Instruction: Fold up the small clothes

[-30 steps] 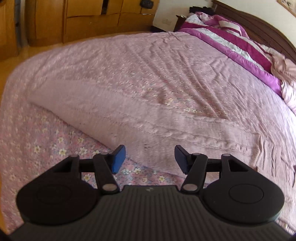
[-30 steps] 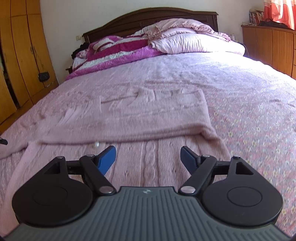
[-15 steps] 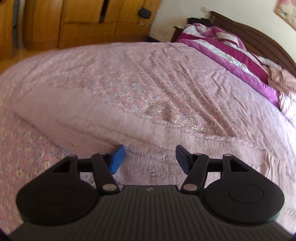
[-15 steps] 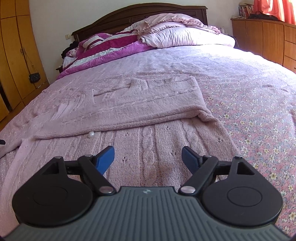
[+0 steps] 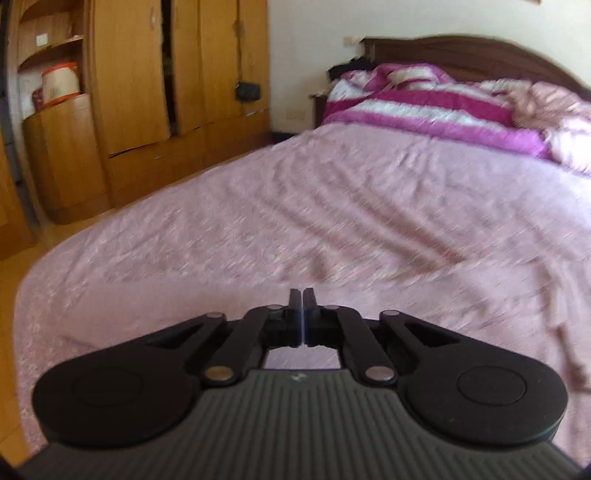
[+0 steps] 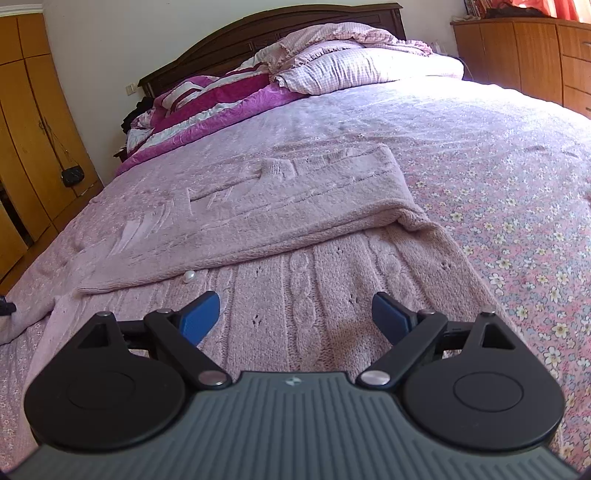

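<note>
A pink cable-knit sweater point(image 6: 288, 210) lies spread on the floral bed sheet point(image 6: 517, 221), its upper part folded over the lower body, with a small pearl button point(image 6: 189, 276) at the fold's edge. My right gripper point(image 6: 295, 306) hovers just above the lower body, its jaws opening with nothing between them. In the blurred left wrist view, my left gripper point(image 5: 303, 295) is shut above a smooth pink band of sweater sleeve point(image 5: 155, 314). The pads meet, and no cloth shows between them.
A wooden wardrobe point(image 5: 147, 92) stands beyond the bed's left side, with a dresser point(image 6: 535, 55) on the right. A magenta striped quilt point(image 5: 424, 107) and a checked pillow point(image 6: 369, 66) are piled at the headboard point(image 6: 258, 29).
The left gripper's jaws have shut, and its view has swung up from the bed towards the wardrobe and headboard. The right gripper's jaws have spread wider and it has rolled slightly over the sweater.
</note>
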Tool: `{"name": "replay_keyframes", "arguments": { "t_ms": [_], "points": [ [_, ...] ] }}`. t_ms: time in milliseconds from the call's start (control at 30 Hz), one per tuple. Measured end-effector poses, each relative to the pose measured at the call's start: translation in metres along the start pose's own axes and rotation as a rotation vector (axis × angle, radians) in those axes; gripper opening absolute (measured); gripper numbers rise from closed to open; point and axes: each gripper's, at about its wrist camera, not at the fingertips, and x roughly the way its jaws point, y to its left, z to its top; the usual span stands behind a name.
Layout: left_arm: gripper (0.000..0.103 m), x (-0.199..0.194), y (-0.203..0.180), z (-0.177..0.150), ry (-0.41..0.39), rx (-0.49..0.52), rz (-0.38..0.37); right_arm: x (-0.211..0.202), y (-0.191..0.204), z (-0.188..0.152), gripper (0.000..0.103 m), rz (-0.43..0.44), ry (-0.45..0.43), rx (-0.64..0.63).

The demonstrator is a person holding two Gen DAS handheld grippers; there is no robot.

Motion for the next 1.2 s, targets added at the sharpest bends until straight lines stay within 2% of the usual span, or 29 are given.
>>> {"name": "replay_keyframes", "arguments": {
  "t_ms": [167, 333, 467, 500, 533, 600, 633, 800, 933, 1033, 1100, 1200],
  "points": [
    [0.001, -0.020, -0.011, 0.017, -0.056, -0.002, -0.068, -0.002, -0.004, 0.000, 0.093, 0.008, -0.004, 0.026],
    [0.004, -0.026, -0.007, 0.021, 0.014, -0.104, -0.156, -0.005, -0.004, 0.000, 0.093, 0.022, -0.013, 0.027],
    [0.007, -0.029, 0.005, 0.015, 0.072, -0.191, -0.187, -0.010, -0.003, -0.001, 0.094, 0.044, -0.033, 0.022],
    [0.019, -0.029, 0.010, 0.011, 0.086, -0.214, -0.188, -0.011, -0.003, -0.001, 0.094, 0.049, -0.037, 0.026],
    [0.038, -0.029, 0.014, 0.007, 0.098, -0.232, -0.180, -0.011, -0.003, -0.002, 0.094, 0.055, -0.038, 0.030],
    [0.061, -0.028, 0.024, -0.001, 0.104, -0.269, -0.142, -0.010, -0.003, -0.003, 0.094, 0.060, -0.031, 0.036],
    [0.066, -0.028, 0.027, -0.006, 0.101, -0.281, -0.117, -0.009, -0.003, -0.004, 0.094, 0.059, -0.026, 0.036],
    [0.066, -0.018, 0.050, -0.021, 0.140, -0.351, -0.034, -0.006, -0.004, -0.006, 0.094, 0.055, -0.014, 0.041],
    [0.066, -0.003, 0.072, -0.034, 0.215, -0.454, -0.086, -0.004, -0.003, -0.007, 0.094, 0.036, -0.015, 0.042],
    [0.068, 0.000, 0.079, -0.038, 0.174, -0.485, -0.101, -0.002, -0.003, -0.009, 0.094, 0.027, -0.009, 0.033],
    [0.077, 0.003, 0.085, -0.042, 0.153, -0.542, -0.134, 0.000, -0.002, -0.010, 0.094, 0.028, -0.007, 0.035],
    [0.078, 0.010, 0.093, -0.037, 0.150, -0.581, -0.150, 0.001, -0.001, -0.011, 0.095, 0.027, -0.004, 0.029]
  ]
}}
